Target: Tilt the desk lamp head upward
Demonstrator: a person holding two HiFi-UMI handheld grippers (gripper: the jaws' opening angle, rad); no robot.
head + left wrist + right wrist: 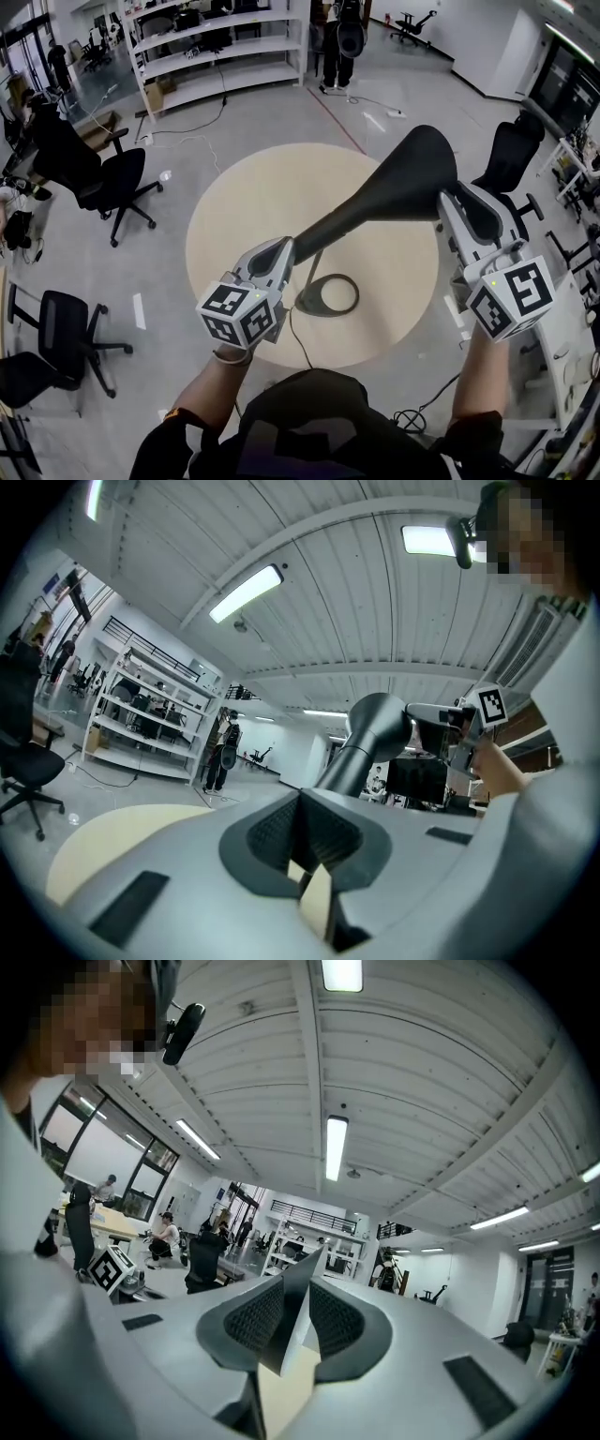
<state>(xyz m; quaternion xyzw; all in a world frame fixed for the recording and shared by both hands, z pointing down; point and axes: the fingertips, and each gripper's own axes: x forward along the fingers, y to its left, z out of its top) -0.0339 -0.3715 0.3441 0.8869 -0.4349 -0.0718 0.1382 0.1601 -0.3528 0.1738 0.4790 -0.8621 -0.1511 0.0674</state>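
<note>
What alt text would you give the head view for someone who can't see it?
Seen from above, a person holds two grippers on a black desk lamp standing on a round beige table: the left gripper clamps its thin neck, the right gripper the rim of its wide head. Office chairs and shelving stand around.

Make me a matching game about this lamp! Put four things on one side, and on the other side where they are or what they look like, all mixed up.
Things:
1. table
2. lamp base
3. left gripper
4. right gripper

Descriptions:
A. shut on the edge of the lamp head
B. round and beige
C. a black ring sitting on the table
D. shut on the lamp stem, low down

Pairs: 1-B, 2-C, 3-D, 4-A
</note>
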